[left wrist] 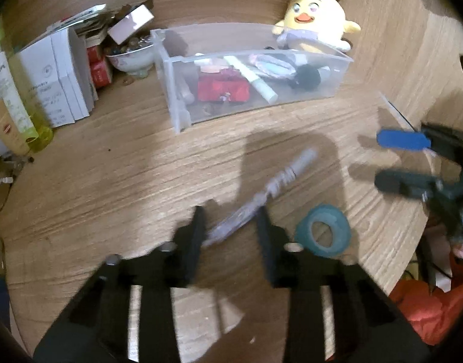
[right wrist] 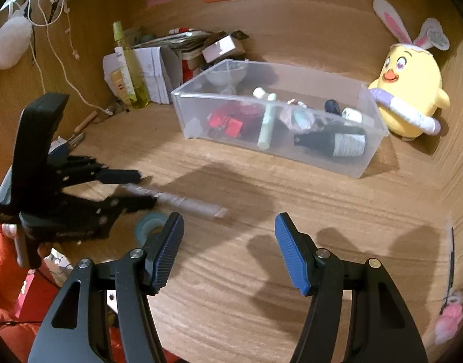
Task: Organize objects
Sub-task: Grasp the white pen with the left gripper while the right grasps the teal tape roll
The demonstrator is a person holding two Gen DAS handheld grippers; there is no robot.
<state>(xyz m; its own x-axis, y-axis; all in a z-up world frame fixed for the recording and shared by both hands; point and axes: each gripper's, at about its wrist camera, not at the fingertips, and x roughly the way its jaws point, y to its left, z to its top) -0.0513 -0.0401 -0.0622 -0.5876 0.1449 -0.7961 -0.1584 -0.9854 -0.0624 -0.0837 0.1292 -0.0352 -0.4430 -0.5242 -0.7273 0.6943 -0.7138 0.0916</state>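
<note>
Left hand-held gripper (left wrist: pixel 231 227) pinches the clear tube (left wrist: pixel 261 193) at its end.
Held off-centre, it may swing or slip before the clear bin (left wrist: pixel 337 75) at 12 o'clock; right hand-held gripper (right wrist: pixel 228 251) stands half-open, empty.

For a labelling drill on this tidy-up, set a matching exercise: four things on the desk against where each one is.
1 silver tube
2 teal tape roll
3 dark bottle
4 plush chick

a inside the clear bin
b outside the bin, at its end
c flat on the table, beside the left gripper
d between the left gripper's fingers

Pairs: 1-d, 2-c, 3-a, 4-b
</note>
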